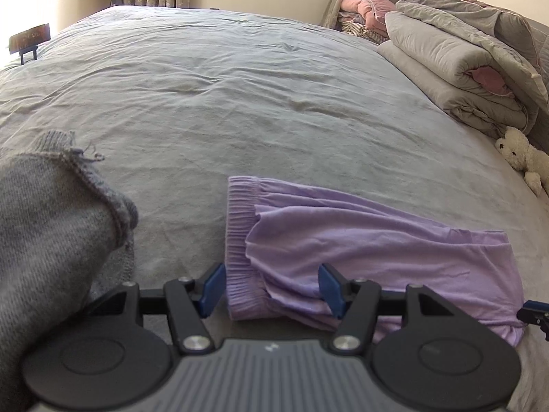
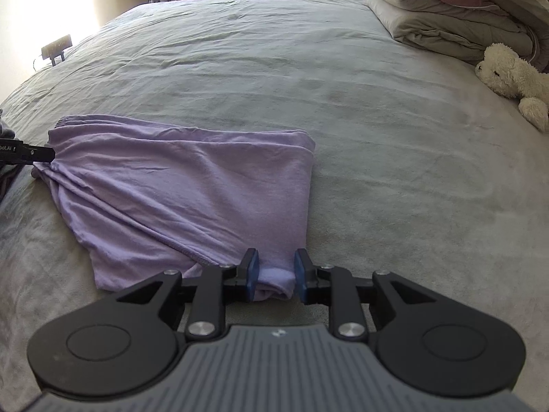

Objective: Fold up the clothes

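A lilac garment [image 1: 360, 247] lies folded on the grey bed sheet [image 1: 240, 86], its ribbed waistband to the left. My left gripper [image 1: 271, 288] straddles the near waistband corner with its jaws wide apart, and the cloth lies slack between the blue pads. In the right wrist view the same garment [image 2: 192, 189] spreads out to the left. My right gripper [image 2: 277, 274] stands over the garment's near right corner. A small bunch of cloth sits between its pads, which are a little apart and do not pinch it. A grey knit sweater [image 1: 51, 223] lies at the left.
Folded grey duvets [image 1: 456, 65] are stacked at the right edge of the bed, with a white plush toy [image 1: 521, 158] in front of them. Pink and striped bedding [image 1: 367, 10] is piled at the back. A small stand [image 1: 29, 39] sits beyond the bed's left edge.
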`<state>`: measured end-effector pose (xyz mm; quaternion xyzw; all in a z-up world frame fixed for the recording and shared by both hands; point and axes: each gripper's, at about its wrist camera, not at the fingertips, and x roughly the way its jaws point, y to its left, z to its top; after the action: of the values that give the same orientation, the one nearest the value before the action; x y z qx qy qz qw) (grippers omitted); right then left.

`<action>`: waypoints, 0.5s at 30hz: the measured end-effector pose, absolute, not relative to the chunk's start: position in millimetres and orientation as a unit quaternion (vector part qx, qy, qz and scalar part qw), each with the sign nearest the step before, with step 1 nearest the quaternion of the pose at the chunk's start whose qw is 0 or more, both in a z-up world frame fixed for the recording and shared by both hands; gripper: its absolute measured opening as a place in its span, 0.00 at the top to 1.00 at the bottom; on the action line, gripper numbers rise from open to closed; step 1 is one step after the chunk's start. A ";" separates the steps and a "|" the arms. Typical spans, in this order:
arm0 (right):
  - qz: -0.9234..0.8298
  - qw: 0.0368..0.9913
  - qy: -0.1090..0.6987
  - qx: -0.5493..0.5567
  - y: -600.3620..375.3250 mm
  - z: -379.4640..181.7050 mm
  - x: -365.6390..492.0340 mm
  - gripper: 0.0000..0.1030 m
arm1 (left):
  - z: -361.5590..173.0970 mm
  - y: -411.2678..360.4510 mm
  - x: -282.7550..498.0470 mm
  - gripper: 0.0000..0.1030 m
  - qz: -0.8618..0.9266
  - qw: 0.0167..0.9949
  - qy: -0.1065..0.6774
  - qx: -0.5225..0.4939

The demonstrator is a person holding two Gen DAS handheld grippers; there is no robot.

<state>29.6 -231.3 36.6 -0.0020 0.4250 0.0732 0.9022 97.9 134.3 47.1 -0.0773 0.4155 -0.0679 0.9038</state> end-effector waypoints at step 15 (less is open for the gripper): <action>0.053 0.899 0.426 0.082 -254.3 44.2 38.2 0.65 | 55.8 129.7 91.0 0.44 -0.051 0.917 0.391 -0.058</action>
<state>38.2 -254.3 44.2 0.0821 0.4263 0.0527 0.8993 91.0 129.7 55.8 -0.0582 0.3908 -0.0510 0.9172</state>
